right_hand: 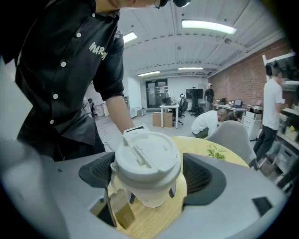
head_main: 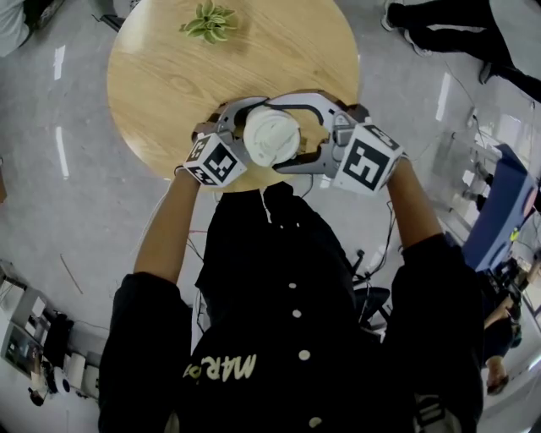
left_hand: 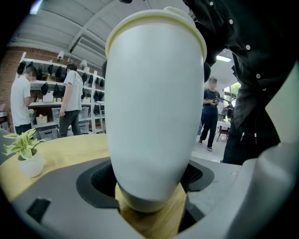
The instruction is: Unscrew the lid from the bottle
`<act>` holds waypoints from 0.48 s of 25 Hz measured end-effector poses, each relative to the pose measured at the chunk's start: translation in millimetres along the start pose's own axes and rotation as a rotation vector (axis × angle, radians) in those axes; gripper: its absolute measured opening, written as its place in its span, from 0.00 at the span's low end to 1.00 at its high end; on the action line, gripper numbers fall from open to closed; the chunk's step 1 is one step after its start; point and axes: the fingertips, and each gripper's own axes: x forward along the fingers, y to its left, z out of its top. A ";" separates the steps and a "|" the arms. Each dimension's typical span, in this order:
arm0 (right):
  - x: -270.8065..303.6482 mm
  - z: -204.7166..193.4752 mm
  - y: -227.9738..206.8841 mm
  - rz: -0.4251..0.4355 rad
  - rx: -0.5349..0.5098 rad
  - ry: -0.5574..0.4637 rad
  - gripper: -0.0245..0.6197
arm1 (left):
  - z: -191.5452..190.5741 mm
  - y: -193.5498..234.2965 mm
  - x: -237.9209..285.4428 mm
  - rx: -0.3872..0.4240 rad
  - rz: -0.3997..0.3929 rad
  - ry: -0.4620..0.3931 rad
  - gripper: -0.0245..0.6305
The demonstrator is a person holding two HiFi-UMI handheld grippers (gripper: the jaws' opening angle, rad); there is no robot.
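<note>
A white bottle point(left_hand: 154, 102) stands at the near edge of the round wooden table point(head_main: 169, 76). Its white lid point(head_main: 270, 134) has a raised flip tab across the top. My left gripper point(head_main: 256, 138) comes in from the left, and its dark pads point(left_hand: 96, 179) press on the lower body of the bottle. My right gripper point(head_main: 285, 134) reaches in from the right, higher up. In the right gripper view the lid point(right_hand: 147, 156) sits between the right gripper's point(right_hand: 147, 177) ribbed pads point(right_hand: 201, 177), which touch its rim on both sides.
A small potted plant point(head_main: 209, 20) stands at the table's far side. Beyond the table are grey floor, shelving and several standing people point(left_hand: 70, 102). A blue machine point(head_main: 499, 203) stands on the floor at the right.
</note>
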 end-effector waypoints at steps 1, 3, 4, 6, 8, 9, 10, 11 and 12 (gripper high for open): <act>-1.6 1.5 -2.4 -0.047 0.030 -0.017 0.75 | 0.1 -0.1 0.1 0.000 0.000 -0.001 0.59; -7.1 8.7 -6.0 -0.155 0.107 -0.074 0.80 | 0.5 0.3 0.2 0.000 0.001 -0.002 0.59; -9.4 11.6 -6.4 -0.213 0.149 -0.099 0.83 | 0.5 0.5 0.2 0.000 0.001 -0.003 0.59; -9.4 12.9 -7.5 -0.335 0.198 -0.127 0.83 | 0.0 0.4 0.0 0.001 0.001 -0.002 0.59; -2.8 10.5 -10.4 -0.421 0.198 -0.143 0.83 | -0.7 -0.3 0.2 0.001 0.001 -0.002 0.59; 1.7 8.6 -11.8 -0.439 0.193 -0.146 0.83 | -1.0 -0.4 0.3 0.001 0.001 -0.002 0.59; 6.1 6.9 -13.1 -0.445 0.182 -0.147 0.83 | -1.2 -0.2 0.3 0.001 0.001 -0.002 0.59; 9.7 5.6 -14.1 -0.443 0.164 -0.145 0.83 | -1.3 0.1 0.4 0.000 0.002 -0.002 0.59; 12.0 4.7 -14.7 -0.435 0.143 -0.142 0.79 | -1.2 0.4 0.5 0.000 0.003 -0.002 0.59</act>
